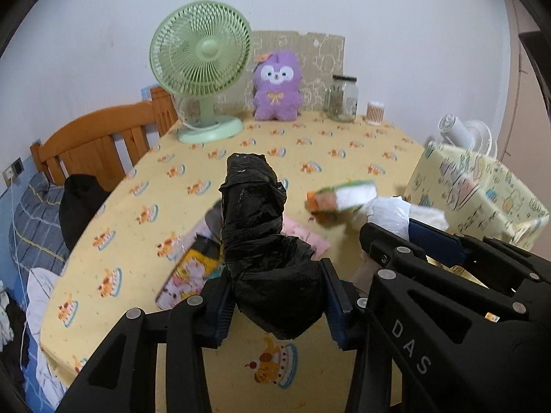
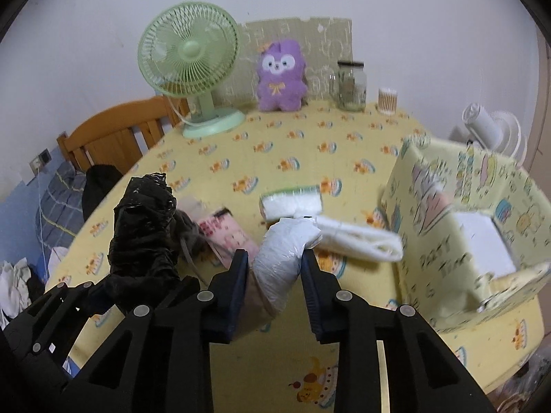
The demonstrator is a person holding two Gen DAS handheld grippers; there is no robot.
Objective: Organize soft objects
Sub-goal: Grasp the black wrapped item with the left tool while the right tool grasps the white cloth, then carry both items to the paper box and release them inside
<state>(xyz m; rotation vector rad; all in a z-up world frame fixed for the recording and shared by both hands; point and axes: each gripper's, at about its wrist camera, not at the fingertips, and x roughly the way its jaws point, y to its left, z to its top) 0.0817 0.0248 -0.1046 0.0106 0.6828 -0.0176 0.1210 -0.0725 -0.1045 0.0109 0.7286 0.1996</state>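
Observation:
My left gripper is shut on a crumpled black plastic bag and holds it upright above the table. The black bag also shows in the right wrist view. My right gripper is shut on a white plastic bag roll and holds it above the table. A green-edged white sponge pack, a folded white cloth and a pink patterned pouch lie on the yellow tablecloth. A yellow patterned storage box stands open at the right.
A green desk fan, a purple plush toy, a glass jar and a cotton swab tub stand along the far edge. A wooden bed frame is left of the table. A white fan is far right.

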